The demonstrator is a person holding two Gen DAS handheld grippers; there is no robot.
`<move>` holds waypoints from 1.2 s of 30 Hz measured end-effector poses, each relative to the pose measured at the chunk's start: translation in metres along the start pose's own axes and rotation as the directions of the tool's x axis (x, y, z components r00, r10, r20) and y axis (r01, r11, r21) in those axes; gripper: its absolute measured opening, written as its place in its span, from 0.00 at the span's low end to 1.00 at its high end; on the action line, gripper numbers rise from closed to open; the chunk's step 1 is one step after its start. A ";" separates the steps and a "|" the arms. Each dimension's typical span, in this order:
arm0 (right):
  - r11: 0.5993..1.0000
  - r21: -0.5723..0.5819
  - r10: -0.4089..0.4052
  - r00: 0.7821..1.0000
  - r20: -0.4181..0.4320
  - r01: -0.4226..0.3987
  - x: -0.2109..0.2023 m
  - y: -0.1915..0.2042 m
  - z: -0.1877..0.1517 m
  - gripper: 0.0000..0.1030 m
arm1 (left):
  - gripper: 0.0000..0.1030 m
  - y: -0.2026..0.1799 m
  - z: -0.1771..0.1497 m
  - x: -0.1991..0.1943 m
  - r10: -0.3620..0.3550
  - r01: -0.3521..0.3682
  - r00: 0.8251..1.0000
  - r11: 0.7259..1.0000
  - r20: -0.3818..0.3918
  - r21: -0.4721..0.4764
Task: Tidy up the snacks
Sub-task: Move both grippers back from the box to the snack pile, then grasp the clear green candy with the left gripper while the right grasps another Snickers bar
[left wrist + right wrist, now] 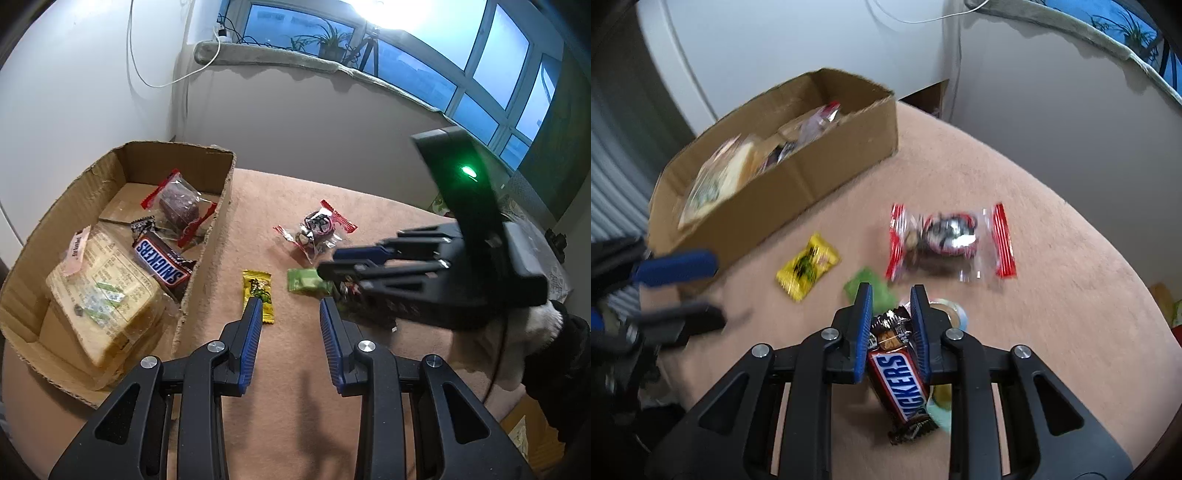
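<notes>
Right hand-held gripper (pixel 891 295) clamped on Snickers (pixel 899 384) over the table (pixel 1052 258), near green candy (pixel 868 288); left hand-held gripper (pixel 290 308) parted, empty, beside the box (pixel 207 258).

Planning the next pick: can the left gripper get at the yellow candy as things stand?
Probably yes. The left gripper is open and holds nothing, and the yellow candy lies flat, just ahead of its left finger, nothing covering it.

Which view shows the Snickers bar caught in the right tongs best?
The right wrist view: the Snickers bar lies clamped between the right tongs, label readable. The left wrist view hides it behind the right tongs; only the boxed Snickers shows.
</notes>
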State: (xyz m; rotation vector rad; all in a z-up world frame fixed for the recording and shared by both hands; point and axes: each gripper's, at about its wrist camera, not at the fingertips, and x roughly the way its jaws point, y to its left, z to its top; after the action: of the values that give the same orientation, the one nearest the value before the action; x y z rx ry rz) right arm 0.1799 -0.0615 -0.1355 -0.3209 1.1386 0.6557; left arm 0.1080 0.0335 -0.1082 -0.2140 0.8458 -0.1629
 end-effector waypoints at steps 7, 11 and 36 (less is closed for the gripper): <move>0.994 -0.078 -0.082 0.996 -0.028 0.080 -0.020 -0.003 -0.042 0.21 | 0.30 -0.006 -0.002 0.007 -0.017 0.017 1.000 1.000 -0.016 0.008; 0.993 -0.071 -0.095 0.995 -0.039 0.092 -0.031 -0.012 -0.061 0.22 | 0.30 -0.011 -0.004 0.012 -0.027 0.027 0.999 1.000 -0.029 0.013; 0.998 0.002 -0.070 0.997 -0.008 0.070 -0.064 -0.037 -0.107 0.50 | 0.30 -0.047 -0.006 0.075 -0.057 0.069 0.988 0.995 -0.143 0.078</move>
State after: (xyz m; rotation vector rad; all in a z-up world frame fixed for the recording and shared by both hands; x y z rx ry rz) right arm 0.1080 -0.1696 -0.1234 -0.3599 1.1306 0.5914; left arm 0.1495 -0.0296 -0.1541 -0.1528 0.9711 -0.2743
